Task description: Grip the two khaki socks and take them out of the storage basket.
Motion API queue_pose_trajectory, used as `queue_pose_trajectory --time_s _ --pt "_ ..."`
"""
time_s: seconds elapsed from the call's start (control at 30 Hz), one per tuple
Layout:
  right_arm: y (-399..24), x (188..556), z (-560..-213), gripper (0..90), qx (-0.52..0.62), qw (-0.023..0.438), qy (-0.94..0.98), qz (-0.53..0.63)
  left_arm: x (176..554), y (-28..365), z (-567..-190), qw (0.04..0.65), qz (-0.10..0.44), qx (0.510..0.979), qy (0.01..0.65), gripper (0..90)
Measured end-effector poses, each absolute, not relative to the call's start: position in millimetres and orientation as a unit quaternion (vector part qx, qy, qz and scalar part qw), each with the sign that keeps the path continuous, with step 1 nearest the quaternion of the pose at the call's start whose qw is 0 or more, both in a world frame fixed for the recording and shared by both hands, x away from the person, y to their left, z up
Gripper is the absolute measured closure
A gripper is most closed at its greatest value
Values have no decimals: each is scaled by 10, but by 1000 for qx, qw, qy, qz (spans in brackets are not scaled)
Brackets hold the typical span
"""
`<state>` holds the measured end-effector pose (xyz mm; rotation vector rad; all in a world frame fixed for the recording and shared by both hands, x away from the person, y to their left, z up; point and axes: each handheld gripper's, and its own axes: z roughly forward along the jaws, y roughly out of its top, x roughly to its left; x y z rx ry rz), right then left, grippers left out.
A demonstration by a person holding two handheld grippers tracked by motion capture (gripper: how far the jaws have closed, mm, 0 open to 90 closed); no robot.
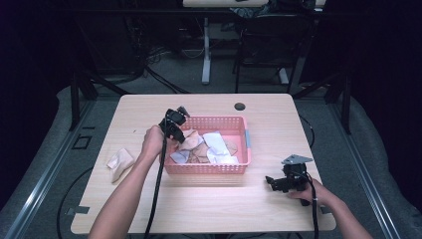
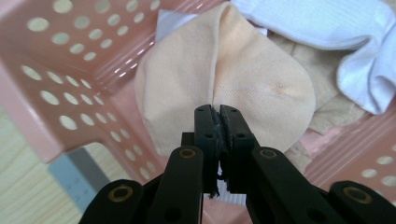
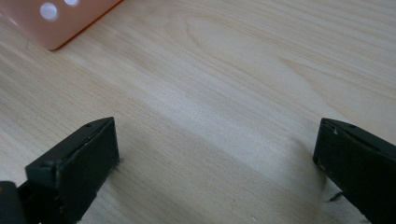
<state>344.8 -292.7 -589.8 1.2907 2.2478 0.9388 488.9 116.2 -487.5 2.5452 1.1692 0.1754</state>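
Note:
A pink perforated basket (image 1: 209, 169) stands mid-table with several socks in it. My left gripper (image 1: 176, 132) reaches over the basket's left end. Seen along its jaws, the left gripper (image 2: 217, 112) is shut on a fold of a peach sock (image 2: 233, 70), which bunches toward the tips. A white sock (image 2: 336, 32) lies behind it, and the basket wall (image 2: 70, 70) rises on the left. My right gripper (image 1: 271, 183) rests low over the table at the front right. In its own view the right gripper (image 3: 217, 144) stands open, with bare wood between the jaws.
Another peach sock (image 1: 119, 162) lies on the table left of the basket. A corner of the basket (image 3: 56, 23) shows at the top left of the right gripper view. A dark cable hole (image 1: 240, 106) sits near the table's far edge.

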Motion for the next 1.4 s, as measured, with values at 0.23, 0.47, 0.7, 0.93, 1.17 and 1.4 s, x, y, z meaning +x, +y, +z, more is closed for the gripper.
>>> queue_pose_trajectory --time_s 0.23,0.47,0.7,0.93,1.17,1.4 --pt "-2927 3448 -5898 0 459 191 800 334 4825 1210 -4692 179 74 896 400 866" --pt "-2927 3448 -5898 0 460 191 800 334 4763 1256 -4578 182 77 898 393 869" --pt "-2926 3448 -5899 0 460 192 800 335 4734 1312 -4405 196 79 899 385 871" --pt "-2926 3448 -5899 0 460 192 800 335 4670 1311 -4211 210 86 898 377 871" --pt "-2926 3448 -5899 0 460 192 800 335 4603 1285 -4039 220 93 900 364 871" --pt "-2927 3448 -5898 0 460 191 800 334 4564 1353 -3862 227 97 900 359 872"
